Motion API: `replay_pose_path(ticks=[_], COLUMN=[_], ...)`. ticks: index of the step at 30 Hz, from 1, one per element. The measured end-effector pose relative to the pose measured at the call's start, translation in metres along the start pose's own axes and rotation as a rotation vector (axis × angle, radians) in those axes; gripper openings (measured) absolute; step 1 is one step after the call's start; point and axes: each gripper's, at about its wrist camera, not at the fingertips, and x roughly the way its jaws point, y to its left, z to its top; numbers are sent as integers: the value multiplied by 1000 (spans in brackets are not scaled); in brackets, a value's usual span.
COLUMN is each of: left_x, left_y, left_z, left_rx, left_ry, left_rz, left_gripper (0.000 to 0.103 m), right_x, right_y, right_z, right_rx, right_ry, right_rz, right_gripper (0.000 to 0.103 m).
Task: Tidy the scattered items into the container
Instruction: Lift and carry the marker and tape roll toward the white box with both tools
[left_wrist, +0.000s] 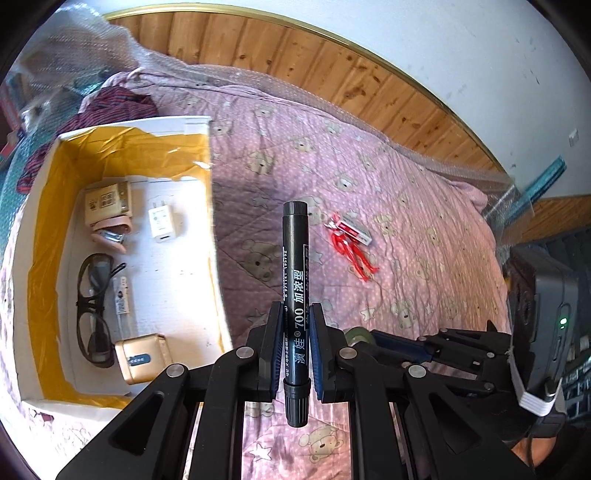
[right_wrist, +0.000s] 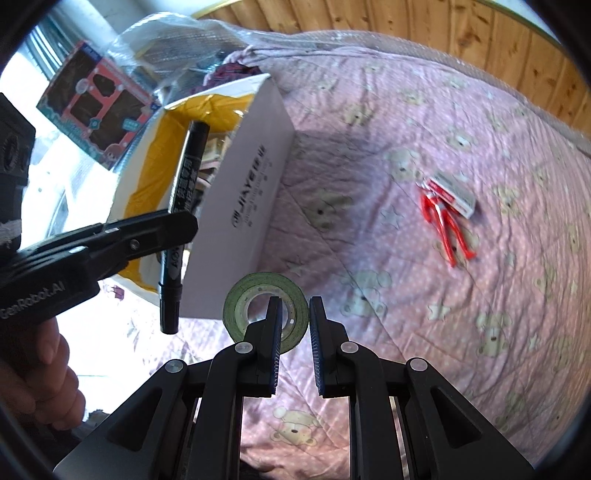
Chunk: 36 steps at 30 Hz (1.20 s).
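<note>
My left gripper is shut on a black marker, which stands upright between its pads. In the right wrist view the marker hangs beside the near corner of the white box with yellow lining. The box holds black glasses, a white charger and gold packets. My right gripper pinches the wall of a green tape roll, one finger through its hole. A red clip with a white card lies on the pink bedspread, apart from both grippers.
A wooden headboard runs behind the bed. A boxed toy in plastic wrap and a striped garment lie beyond the box. A person's hand holds the left gripper. A dark device sits at the bed's right edge.
</note>
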Motion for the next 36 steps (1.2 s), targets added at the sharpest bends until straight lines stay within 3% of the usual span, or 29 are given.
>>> replay_pose_path(ticks=[17,36], left_x=[-22,-8], left_y=[56,100], left_z=[4,6], left_rx=[-166,-332], left_ry=[-58,-33], left_rz=[21,18], left_gripper=[14,14], right_x=[-18,-13], right_y=[45,102], right_z=[50,97], right_rx=[-133,-263], right_ry=[-49,-64], right_rz=[27,48], right_gripper=[15,15])
